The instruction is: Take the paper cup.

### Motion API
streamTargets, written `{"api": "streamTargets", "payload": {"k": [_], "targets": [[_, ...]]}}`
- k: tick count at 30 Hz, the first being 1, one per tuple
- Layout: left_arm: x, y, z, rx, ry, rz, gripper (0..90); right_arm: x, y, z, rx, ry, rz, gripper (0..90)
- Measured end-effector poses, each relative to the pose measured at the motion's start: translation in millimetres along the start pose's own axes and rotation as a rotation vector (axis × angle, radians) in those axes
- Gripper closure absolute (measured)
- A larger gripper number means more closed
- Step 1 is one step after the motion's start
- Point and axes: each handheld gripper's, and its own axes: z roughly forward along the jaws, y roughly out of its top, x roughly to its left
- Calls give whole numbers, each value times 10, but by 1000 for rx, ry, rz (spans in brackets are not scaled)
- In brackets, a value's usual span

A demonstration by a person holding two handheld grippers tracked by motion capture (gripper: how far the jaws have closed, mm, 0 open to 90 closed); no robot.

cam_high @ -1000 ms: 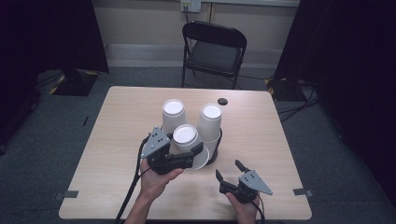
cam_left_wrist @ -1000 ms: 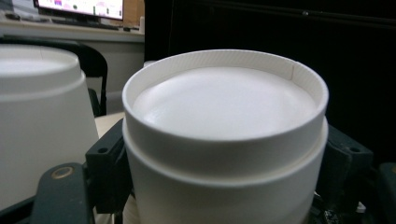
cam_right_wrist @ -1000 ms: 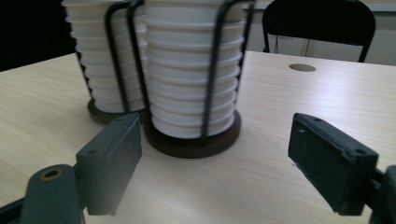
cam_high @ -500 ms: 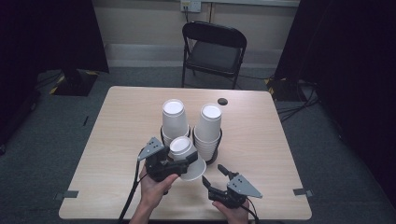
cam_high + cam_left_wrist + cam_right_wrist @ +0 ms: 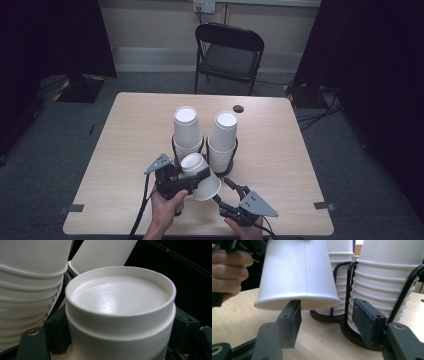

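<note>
The right gripper (image 5: pixel 231 192) is nearest to the person, low over the front edge of the table (image 5: pixel 125 210), and its jaws stand released with a wide gap; in the right gripper view one pad (image 5: pixel 295 322) sits just under the rim of the paper cup (image 5: pixel 297 275). This cup is upside down and tilted, lifted off the table just in front of the two stacks, and the left gripper (image 5: pixel 192 175) is clenched on its body near the bottom end, as the left gripper view shows with black pads on both sides of the cup (image 5: pixel 120 315). I judge that the step is a handover or a separating of nested cups, so the right jaws should come around the rim evenly and close softly, because thin paper dents easily. Behind, the left stack (image 5: pixel 186 131) and the right stack (image 5: pixel 223 137) stand in black wire holders, very near, so movements should stay toward the person. Farther away, a small dark disc (image 5: pixel 238 108) lies on the table, and a folding chair (image 5: pixel 227 55) stands behind.
</note>
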Motion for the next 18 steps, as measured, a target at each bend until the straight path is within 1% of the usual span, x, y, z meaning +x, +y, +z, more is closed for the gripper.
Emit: {"api": "streamTargets", "payload": {"k": [1,3,4,5,7,8,11,12,14,18], "targets": [[0,-7,-1,0,-1,-12,208,4,3,1,-2,-1,-5,413],[3,-15,4,0,-6,-22,209,23,18,9,-17,1,-24,427],[0,-18,7,1,-8,-32,209,23,18,9,-17,1,-24,427],[2,-20,9,4,-15,-35,208,30,24,13,-28,2,-29,436],[-7,-21,3,6,-29,-48,209,49,40,29,-45,0,-57,454],[-12,-22,1,9,-35,-53,209,51,44,35,-49,1,-61,459],[-24,-31,7,12,-48,-62,209,56,70,72,-58,6,-72,484],[-24,-31,7,12,-48,-62,209,55,78,88,-62,8,-85,490],[-33,-37,16,18,-59,-79,209,63,89,116,-62,13,-94,512],[-45,-48,29,30,-82,-89,208,71,96,156,-75,12,-109,552]]}}
